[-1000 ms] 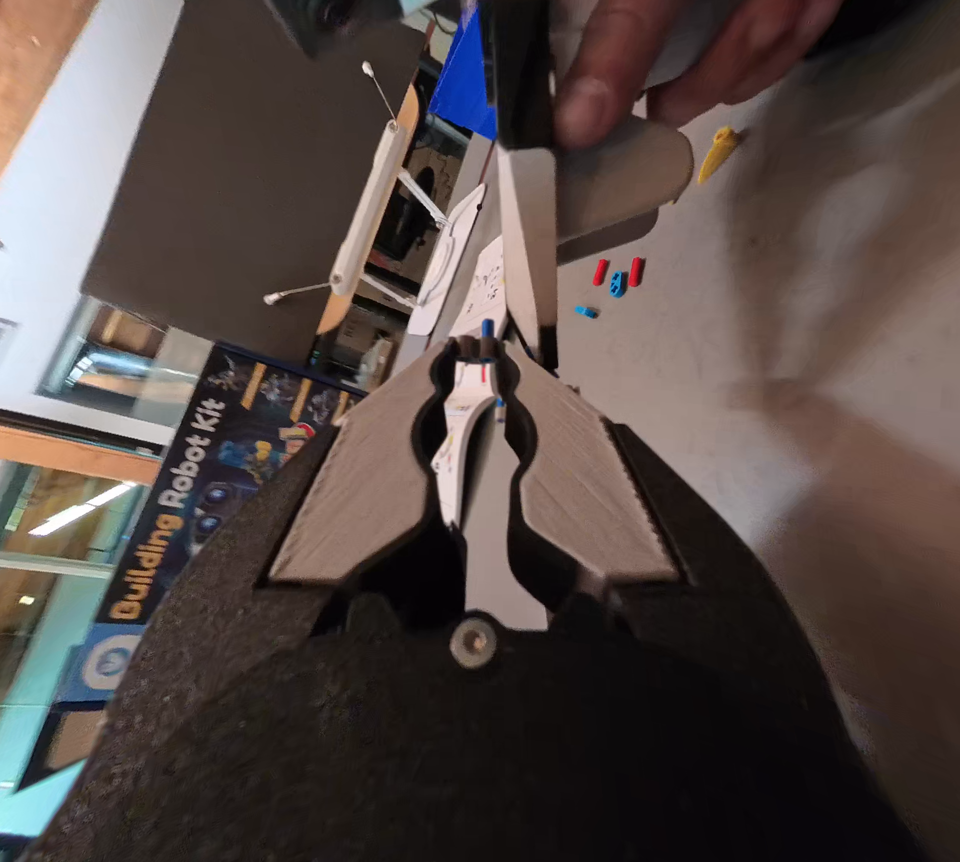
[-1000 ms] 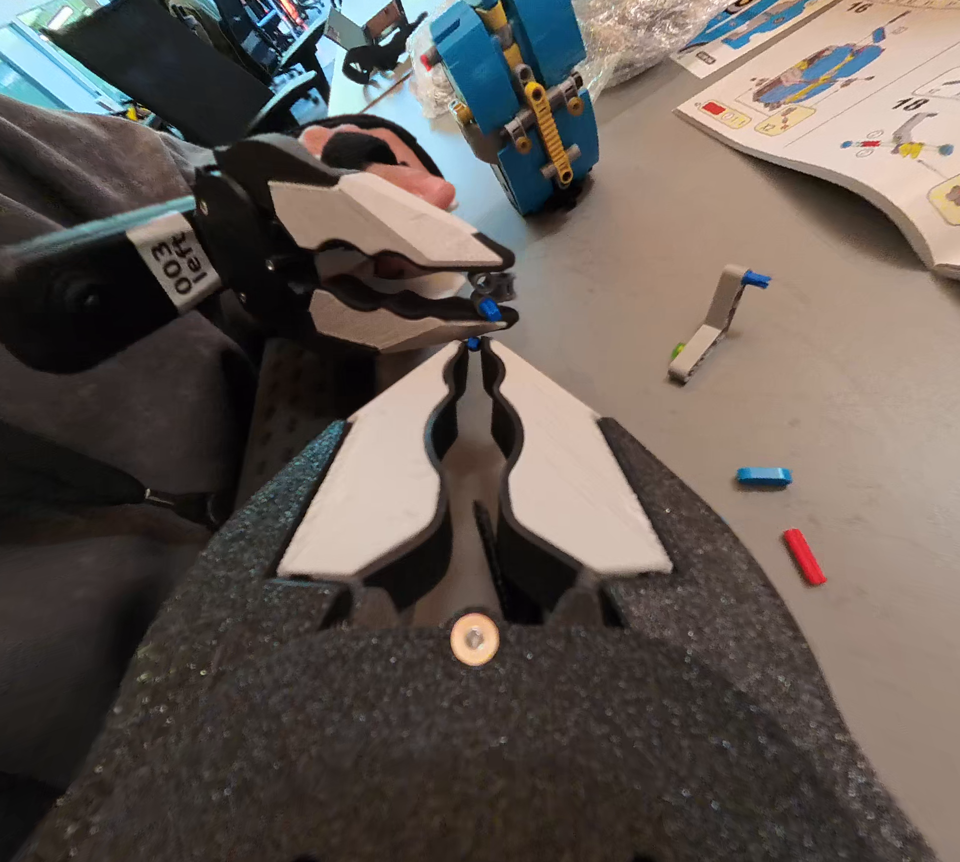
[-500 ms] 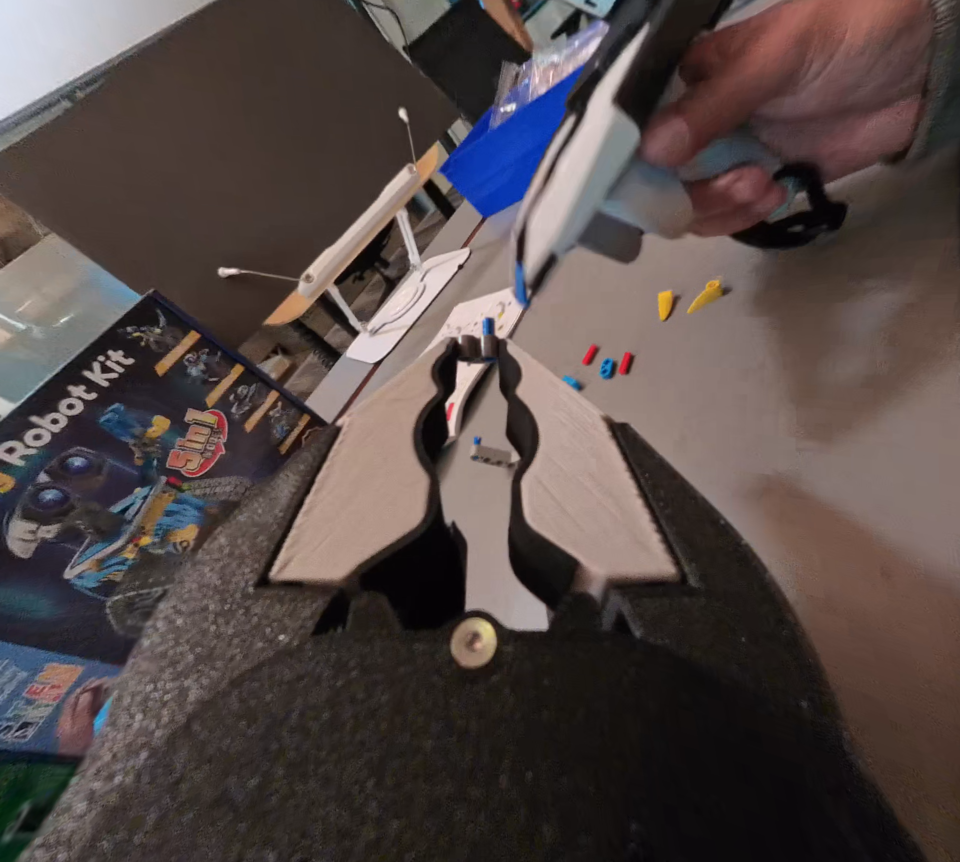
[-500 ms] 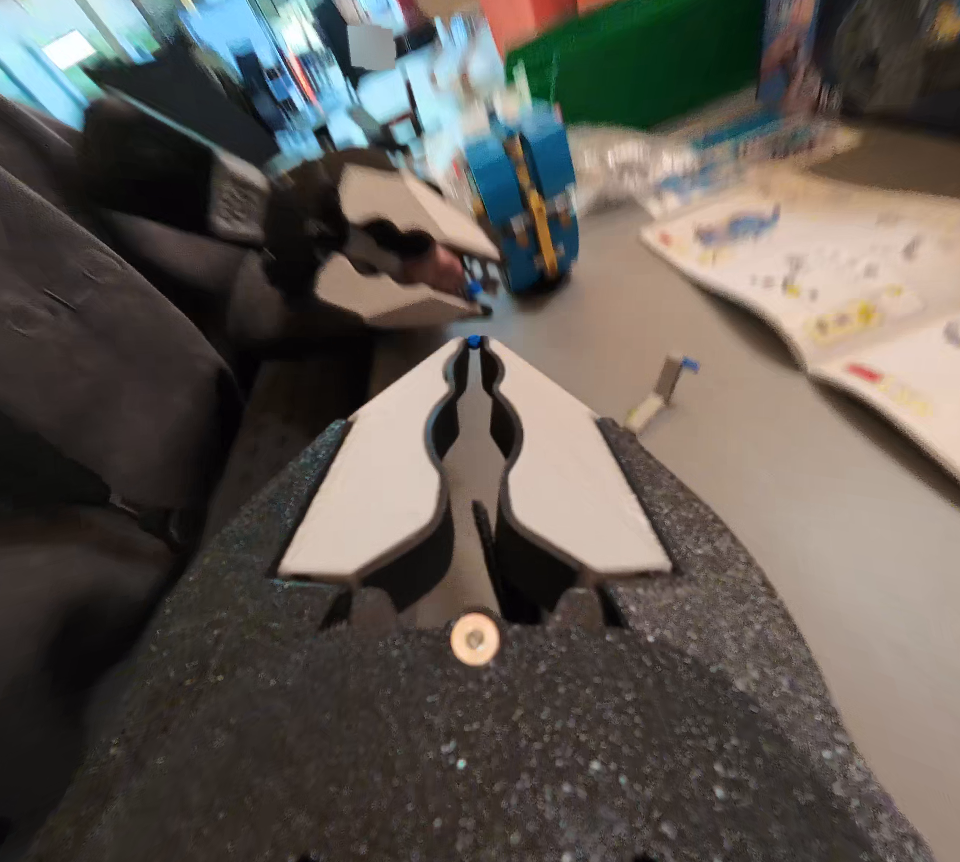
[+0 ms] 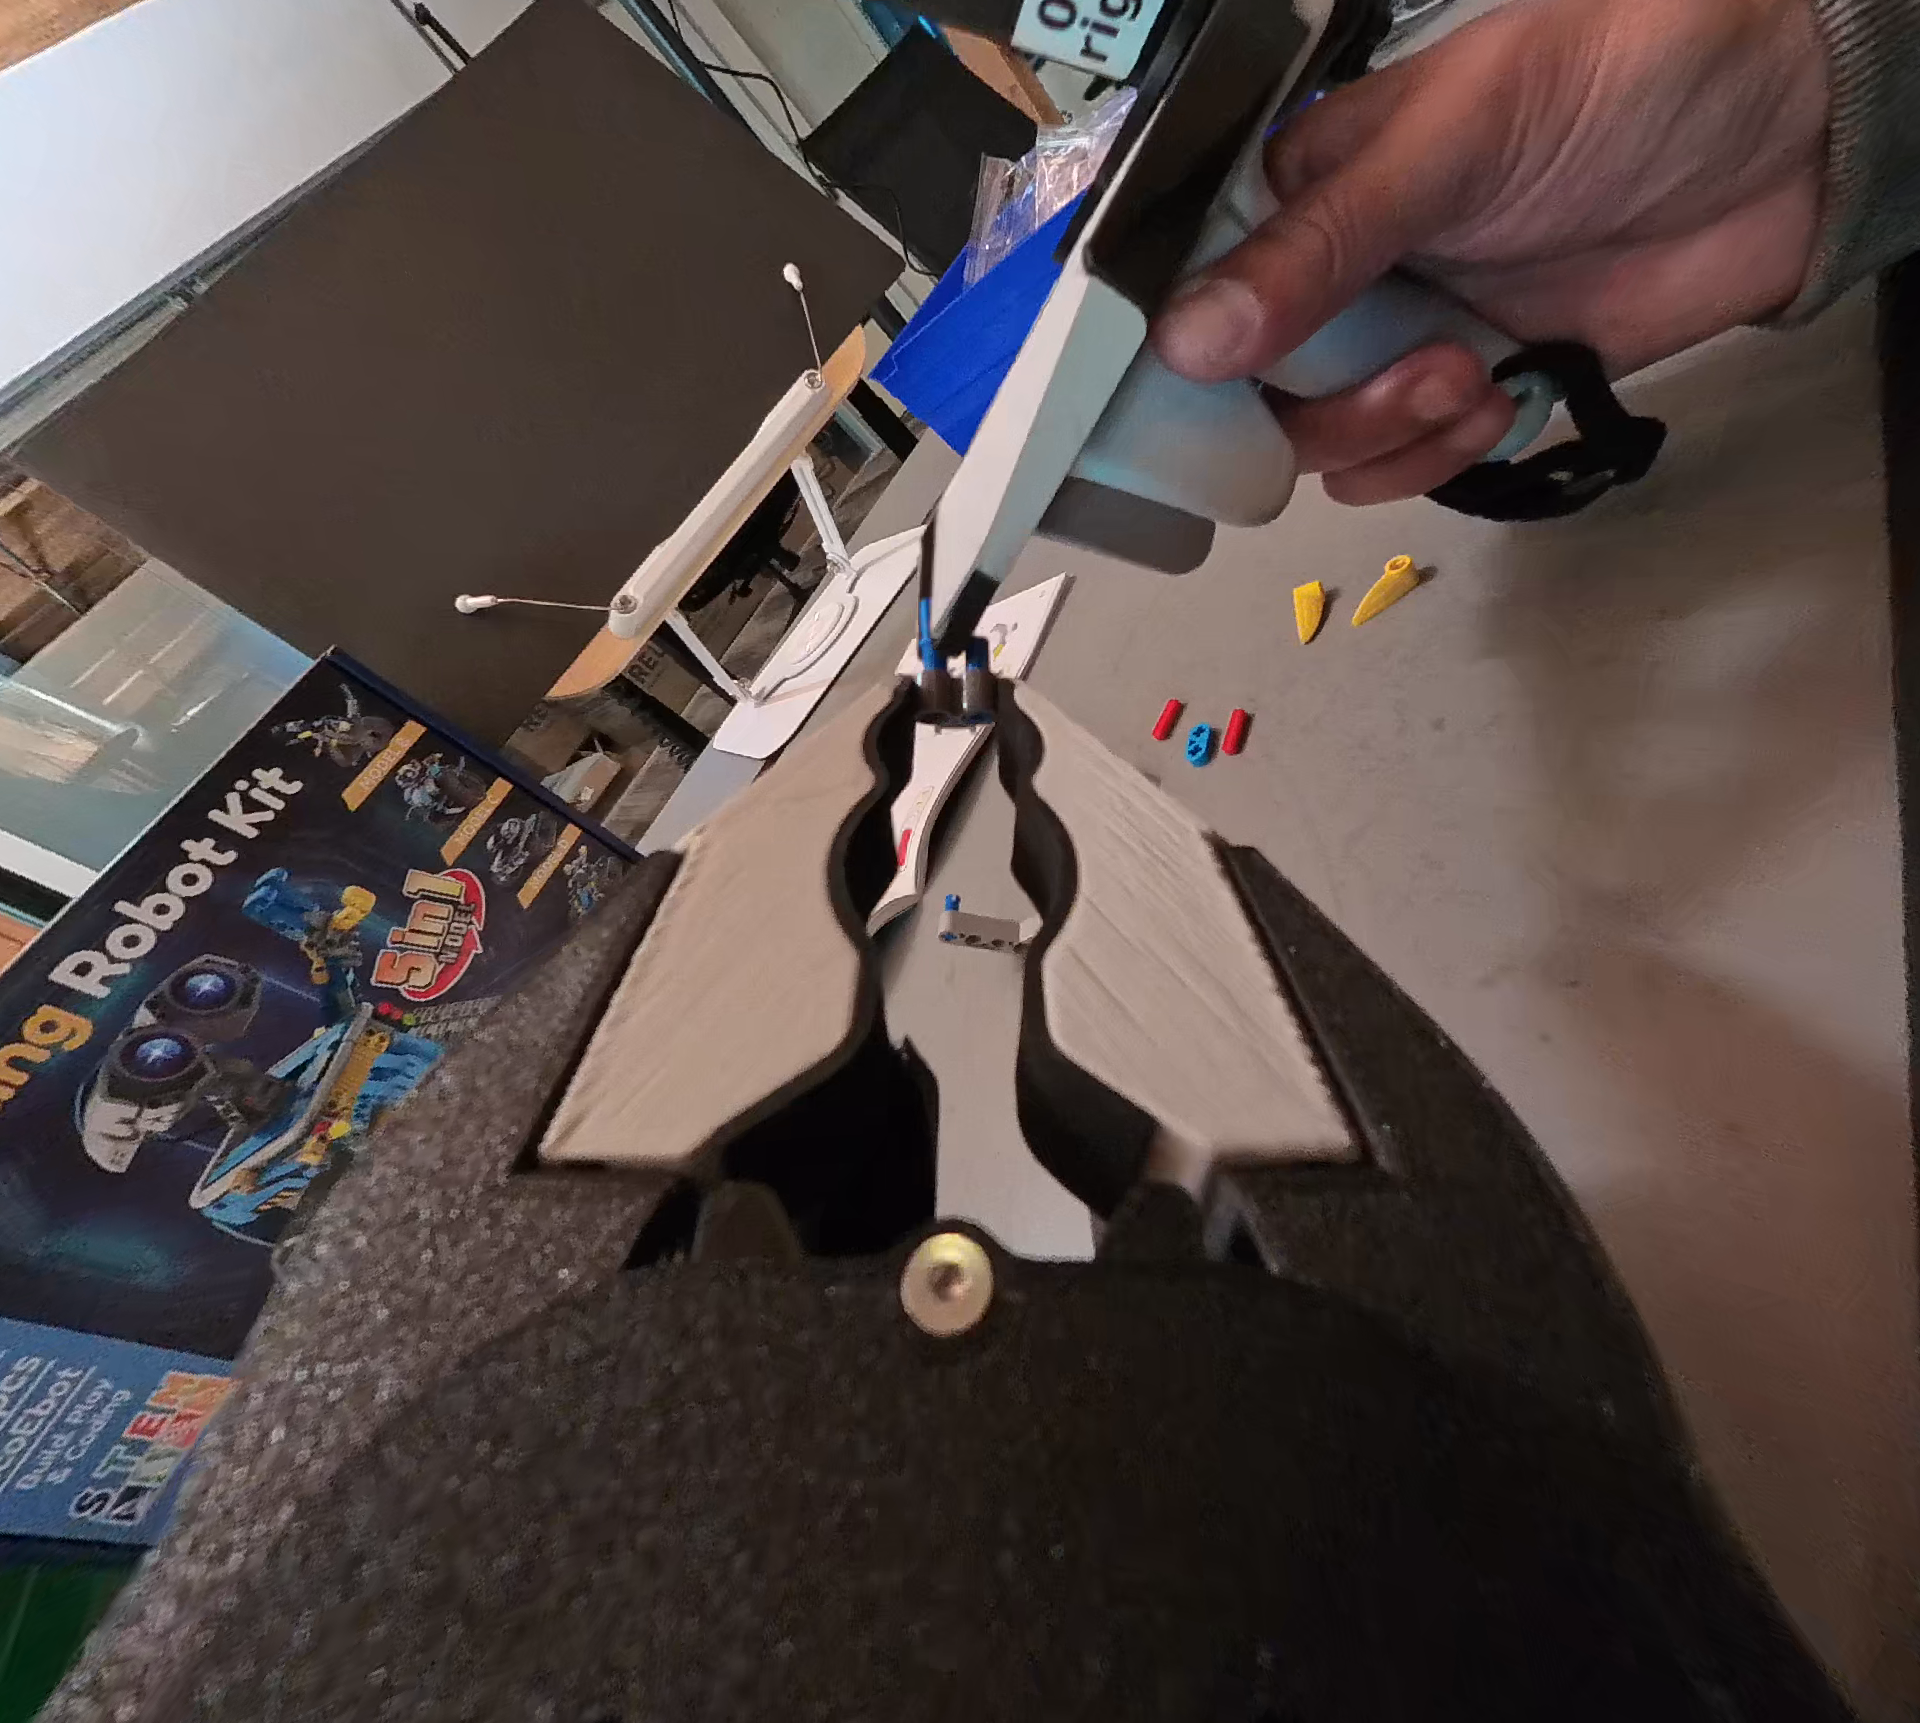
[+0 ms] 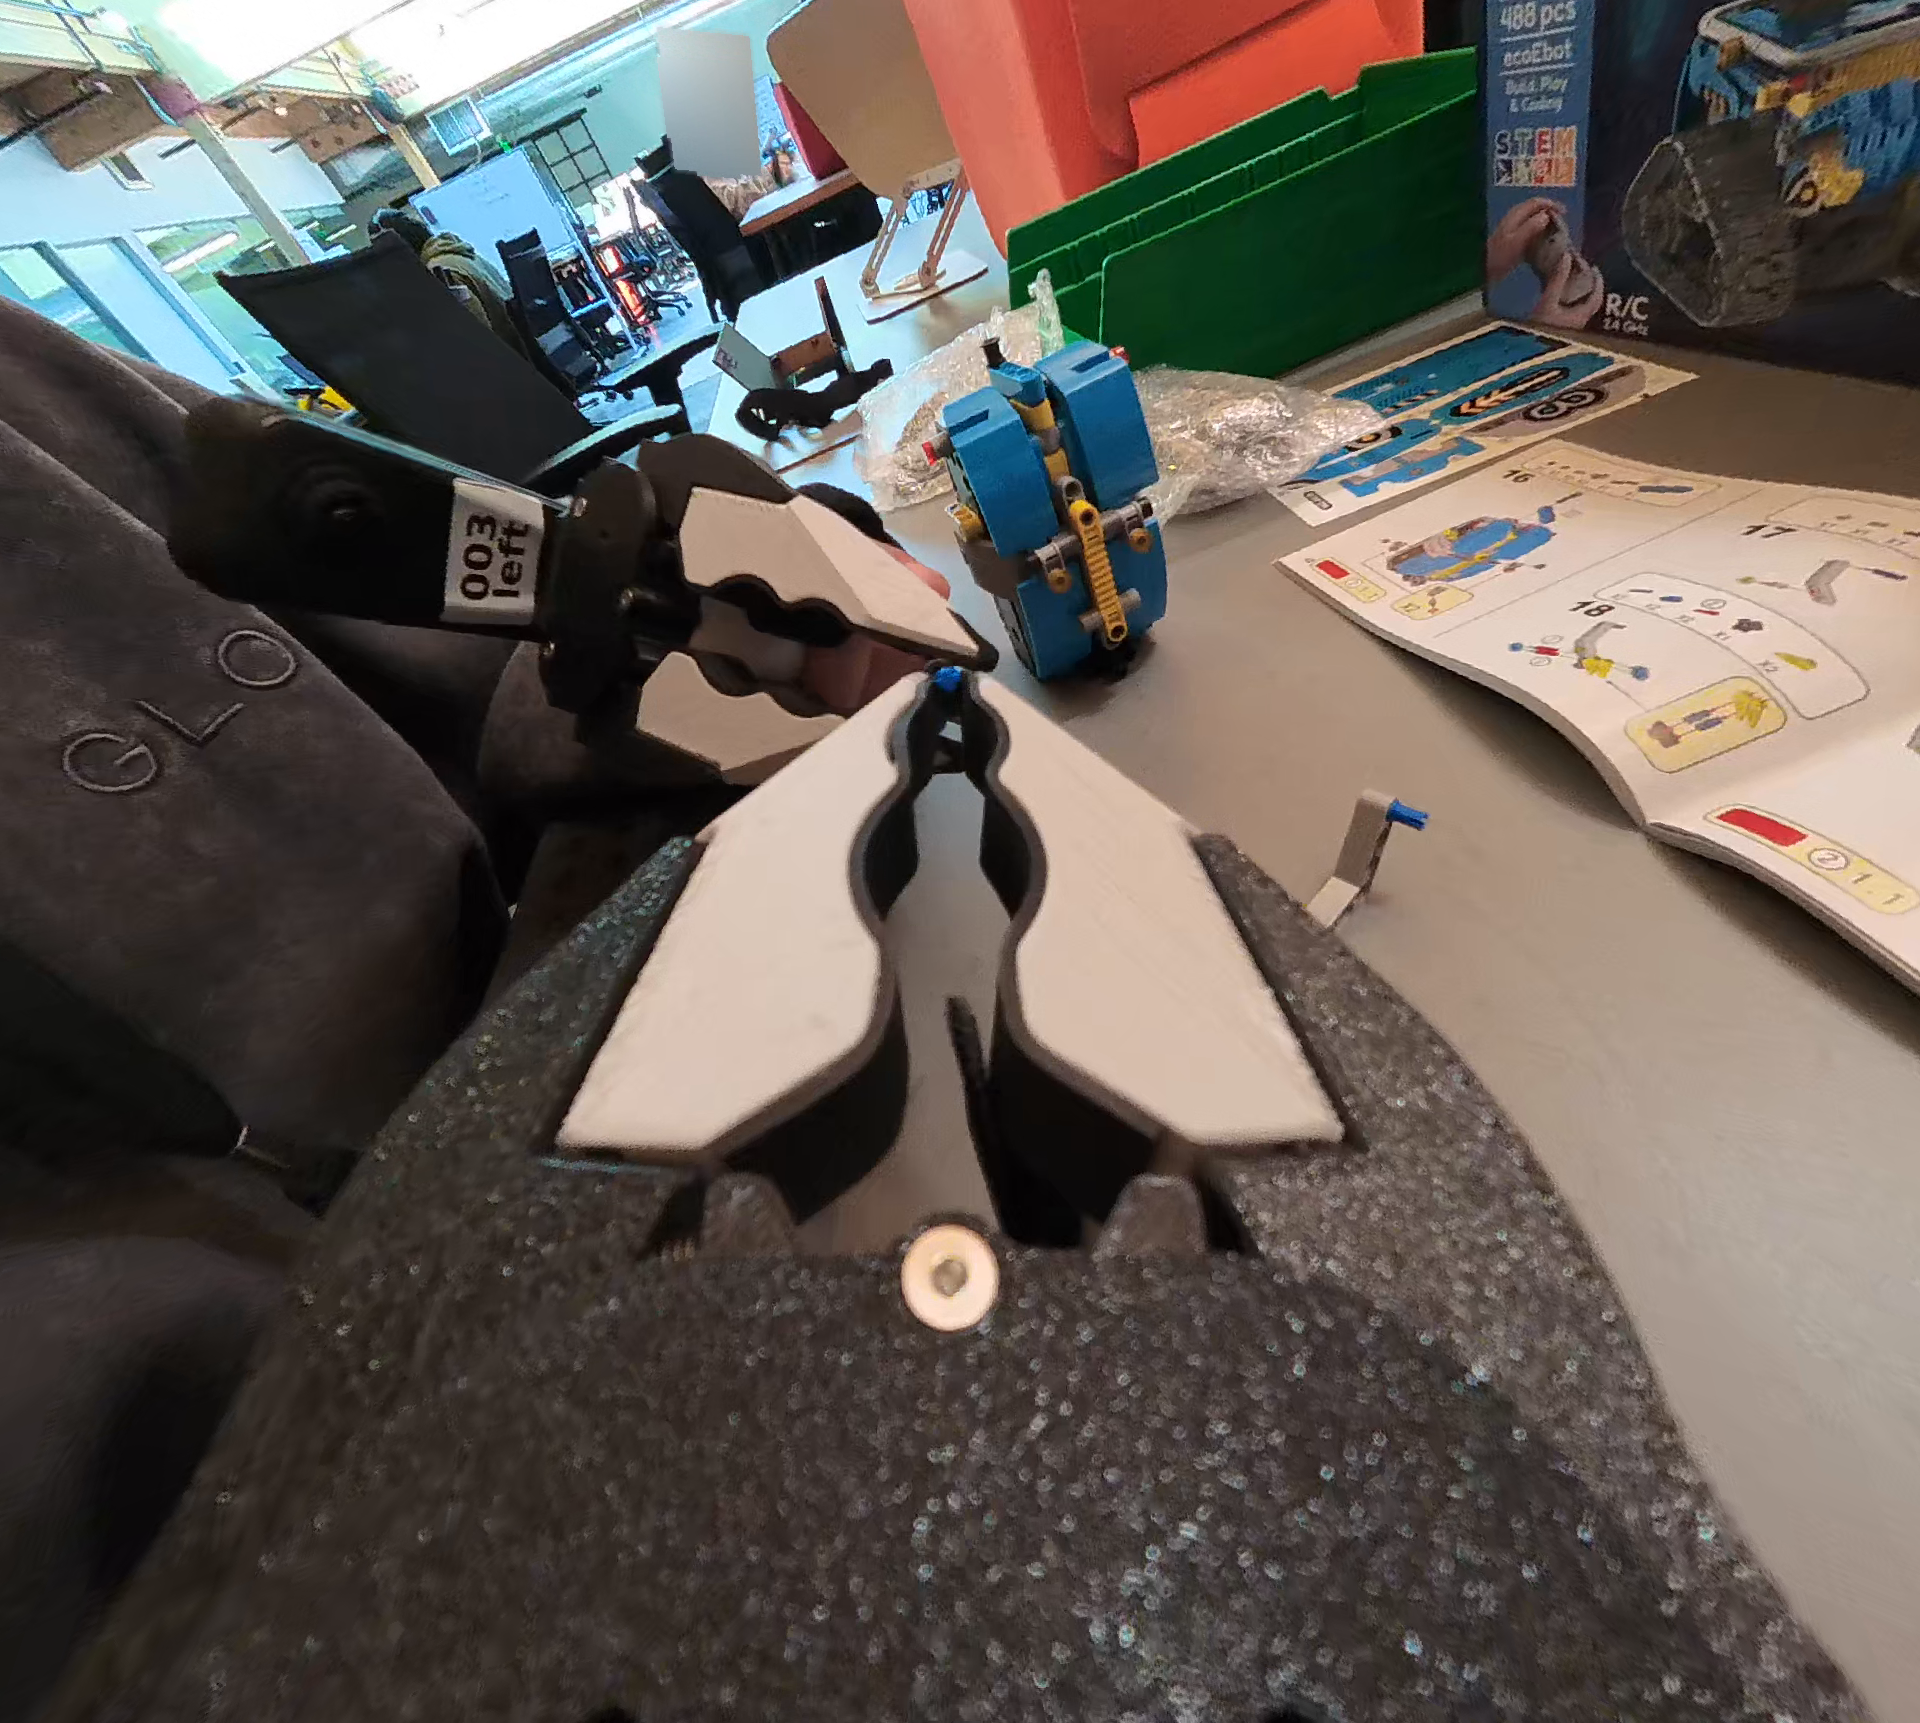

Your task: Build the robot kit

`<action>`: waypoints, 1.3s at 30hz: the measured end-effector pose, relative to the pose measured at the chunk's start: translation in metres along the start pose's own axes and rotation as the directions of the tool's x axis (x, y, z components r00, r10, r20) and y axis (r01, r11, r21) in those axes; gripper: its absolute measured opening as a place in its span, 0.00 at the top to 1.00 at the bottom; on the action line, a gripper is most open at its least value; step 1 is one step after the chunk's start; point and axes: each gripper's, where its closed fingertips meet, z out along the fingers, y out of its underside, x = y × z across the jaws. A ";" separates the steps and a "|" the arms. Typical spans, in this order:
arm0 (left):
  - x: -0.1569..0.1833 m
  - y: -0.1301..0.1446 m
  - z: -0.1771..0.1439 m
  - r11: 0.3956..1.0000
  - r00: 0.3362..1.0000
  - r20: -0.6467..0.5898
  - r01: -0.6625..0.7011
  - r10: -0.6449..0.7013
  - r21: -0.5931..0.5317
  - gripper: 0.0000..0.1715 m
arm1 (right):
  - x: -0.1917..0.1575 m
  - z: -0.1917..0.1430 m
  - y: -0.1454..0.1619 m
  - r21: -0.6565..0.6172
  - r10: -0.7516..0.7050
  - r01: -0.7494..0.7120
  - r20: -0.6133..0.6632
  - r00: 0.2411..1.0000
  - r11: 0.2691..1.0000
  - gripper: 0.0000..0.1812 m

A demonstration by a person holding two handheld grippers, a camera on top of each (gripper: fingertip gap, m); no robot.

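My left gripper (image 5: 951, 709) is shut on a small dark grey connector (image 5: 948, 699) that carries a blue pin on top. My right gripper (image 6: 940, 691) is shut on a small blue pin (image 6: 943, 679). A hand holds the right gripper (image 5: 948, 629), which comes down from the upper right, and its blue pin (image 5: 925, 629) meets the connector. In the right wrist view the left gripper (image 6: 961, 660) reaches in from the left, tip to tip with mine. Whether the pin sits in a hole is hidden.
On the grey table are a grey bent beam with a blue pin (image 6: 1361, 842), a blue block model (image 6: 1060, 510), an open instruction booklet (image 6: 1662, 634), a plastic bag (image 6: 1226, 416), a green bin (image 6: 1247, 250) and a kit box (image 6: 1714, 63). Red and blue pieces (image 5: 1195, 728) and yellow pieces (image 5: 1351, 603) lie loose. Left and right tips are no more than a few centimetres apart.
Half a second ago the two gripper tips were apart. The right gripper has come back down, so its blue pin now meets the connector in the left gripper. Both views have swung.
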 end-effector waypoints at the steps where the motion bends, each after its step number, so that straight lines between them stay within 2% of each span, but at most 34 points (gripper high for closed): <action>1: 0.001 0.000 0.000 1.000 1.000 -0.001 -0.010 0.010 -0.001 0.92 | 0.000 0.000 0.000 -0.002 0.002 -0.002 0.004 1.000 1.000 0.98; 7: 0.006 0.003 0.000 0.999 0.999 -0.018 -0.032 0.031 -0.025 0.91 | -0.002 0.001 0.005 -0.026 0.014 -0.014 0.021 1.000 1.000 0.98; 12: 0.009 0.008 0.002 0.997 0.999 -0.020 -0.045 0.044 -0.063 0.92 | 0.003 0.001 0.012 -0.040 0.179 -0.176 0.081 0.981 0.984 0.98; 17: 0.013 0.010 0.002 0.997 0.999 -0.050 0.015 -0.018 -0.073 0.92 | 0.003 0.001 0.015 -0.054 0.243 -0.239 0.107 0.964 0.970 0.98; 19: 0.014 0.006 0.001 0.993 0.990 -0.085 0.103 -0.108 -0.062 0.92 | 0.001 0.000 0.013 -0.042 0.268 -0.264 0.145 0.953 0.964 0.98; 22: 0.022 0.009 0.002 0.972 0.958 -0.170 0.220 -0.232 -0.087 0.92 | 0.002 -0.001 0.021 -0.100 0.191 -0.181 0.107 0.976 0.978 0.98; 24: 0.025 0.014 0.003 0.982 0.972 -0.154 0.160 -0.175 -0.105 0.92 | 0.005 -0.001 0.026 -0.136 0.172 -0.161 0.074 0.982 0.978 0.98; 30: 0.024 0.018 0.003 0.990 0.994 -0.098 0.031 -0.045 -0.134 0.92 | 0.008 -0.001 0.030 -0.155 0.265 -0.251 0.078 0.961 0.956 0.99; 36: 0.028 0.022 0.004 0.987 0.994 -0.085 -0.078 0.066 -0.140 0.93 | 0.011 0.000 0.037 -0.192 0.225 -0.215 0.032 0.974 0.958 0.99; 39: 0.033 0.019 0.002 0.985 0.989 -0.094 -0.125 0.114 -0.117 0.92 | 0.007 -0.002 0.039 -0.192 0.306 -0.285 0.092 0.947 0.939 0.99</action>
